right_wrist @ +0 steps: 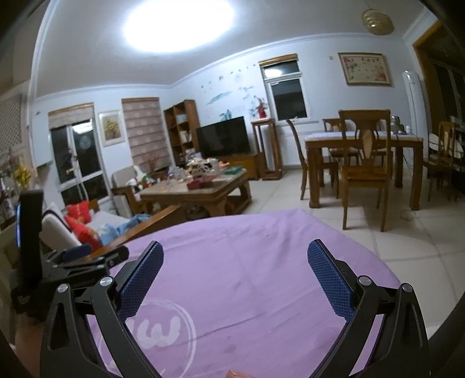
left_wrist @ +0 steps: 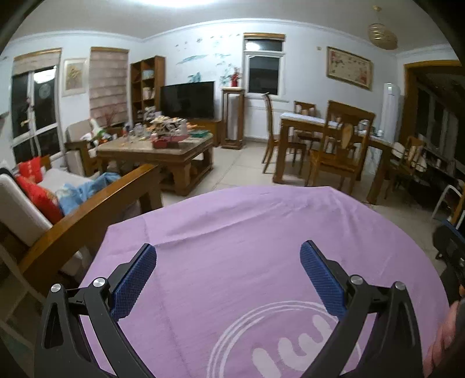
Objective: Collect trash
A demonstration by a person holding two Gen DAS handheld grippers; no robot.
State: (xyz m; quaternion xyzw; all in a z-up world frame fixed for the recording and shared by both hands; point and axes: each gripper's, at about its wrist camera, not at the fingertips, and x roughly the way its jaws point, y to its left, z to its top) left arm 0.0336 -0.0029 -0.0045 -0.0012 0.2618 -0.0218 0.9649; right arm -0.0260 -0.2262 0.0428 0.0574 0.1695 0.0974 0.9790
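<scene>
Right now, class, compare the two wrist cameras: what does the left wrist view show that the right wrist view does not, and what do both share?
Only the left wrist view shows the doorway at far right and the sofa's white back cushion up close.

Only the right wrist view shows the bright ceiling light and the left gripper's black body at its left edge.

Both share the purple cloth, the cluttered coffee table, the television and the dining table. The left gripper and right gripper are both open and empty.

A purple cloth (left_wrist: 232,247) with a white logo (left_wrist: 279,334) covers the desk. Beyond stand a cluttered coffee table (left_wrist: 162,151), TV (left_wrist: 187,99), sofa (left_wrist: 26,203) and dining table (right_wrist: 363,142).
</scene>
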